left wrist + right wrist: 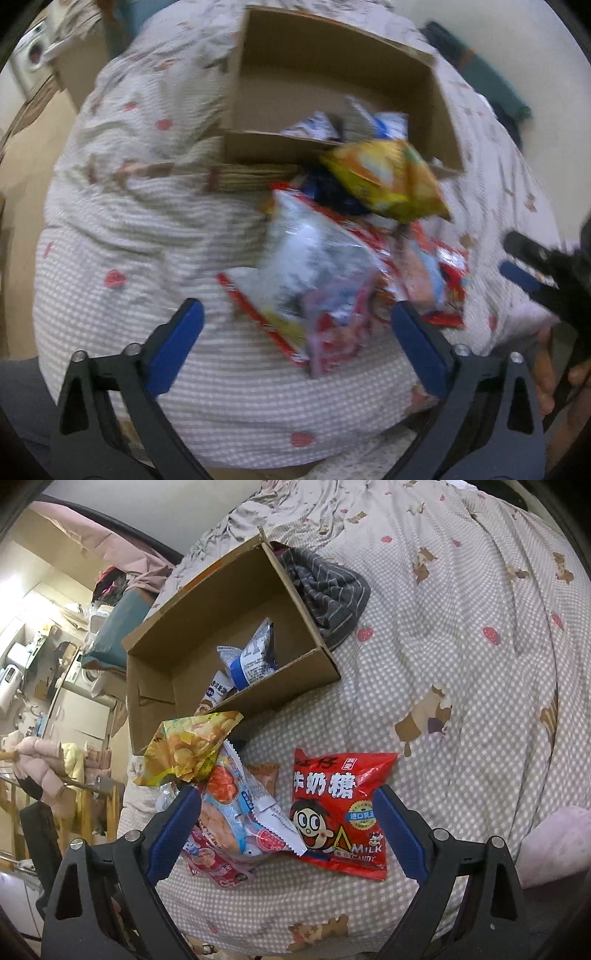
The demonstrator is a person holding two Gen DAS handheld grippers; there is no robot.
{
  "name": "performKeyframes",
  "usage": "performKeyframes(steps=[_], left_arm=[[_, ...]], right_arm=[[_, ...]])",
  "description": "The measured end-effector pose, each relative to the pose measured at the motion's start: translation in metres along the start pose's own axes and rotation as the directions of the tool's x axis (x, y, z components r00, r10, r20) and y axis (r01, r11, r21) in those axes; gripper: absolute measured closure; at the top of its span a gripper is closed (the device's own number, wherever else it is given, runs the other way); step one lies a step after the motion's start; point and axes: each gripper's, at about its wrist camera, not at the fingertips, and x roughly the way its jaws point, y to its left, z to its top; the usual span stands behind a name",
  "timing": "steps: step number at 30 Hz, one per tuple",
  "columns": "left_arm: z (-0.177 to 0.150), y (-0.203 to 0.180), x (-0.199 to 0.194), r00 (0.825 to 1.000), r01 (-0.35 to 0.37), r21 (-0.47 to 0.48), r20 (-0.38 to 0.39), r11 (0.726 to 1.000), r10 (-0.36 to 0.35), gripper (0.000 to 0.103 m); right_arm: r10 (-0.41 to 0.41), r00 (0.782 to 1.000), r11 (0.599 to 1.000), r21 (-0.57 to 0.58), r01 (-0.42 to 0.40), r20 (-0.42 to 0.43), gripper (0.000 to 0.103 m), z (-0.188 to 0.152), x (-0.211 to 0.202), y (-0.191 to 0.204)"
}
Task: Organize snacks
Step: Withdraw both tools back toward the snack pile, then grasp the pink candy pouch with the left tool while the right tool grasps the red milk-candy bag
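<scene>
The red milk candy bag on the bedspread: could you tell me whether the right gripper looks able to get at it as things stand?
Probably yes. The red milk candy bag lies flat, uncovered, between the open fingers of the right gripper; only the blue-and-white packet overlaps its left edge.

Soft indoor light, heavy motion blur in the left wrist view, fisheye-bent dark corners.

Left wrist view: looks steeply down, close over the snack pile (332, 280), cardboard box (439, 110) toward 12 o'clock. Right wrist view: looks down from nearby, same pile (258, 805) at centre, box (155, 657) toward 11 o'clock. Both share pile, box and checked bedcover (155, 236).
</scene>
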Motion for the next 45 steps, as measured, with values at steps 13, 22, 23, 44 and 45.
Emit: performKeyframes(steps=[13,22,23,44,45], left_arm=[[-0.018,-0.04,0.051,0.991,-0.066,0.117,-0.112,0.991,0.079,0.076],[-0.027,-0.026,0.024,0.99,0.062,0.073,-0.133,0.995,-0.052,0.1],[-0.029,-0.025,0.02,0.99,0.069,0.074,-0.131,0.995,-0.058,0.1],[-0.023,-0.029,0.047,0.981,0.022,0.09,-0.192,0.996,-0.004,0.098],[-0.025,-0.023,0.039,0.982,0.026,0.094,-0.188,0.995,-0.008,0.098]], right_arm=[[0.005,1.0,1.0,0.014,-0.005,-0.007,0.007,0.003,0.002,-0.003],[0.02,1.0,0.999,0.029,-0.02,-0.005,0.007,0.003,0.0,-0.005],[0.02,1.0,0.999,0.029,-0.02,-0.005,0.007,0.003,-0.001,-0.005],[0.003,0.999,0.993,0.119,0.002,-0.048,0.007,0.002,0.002,-0.029],[0.0,0.998,0.991,0.131,0.009,-0.068,0.007,0.002,0.006,-0.032]])
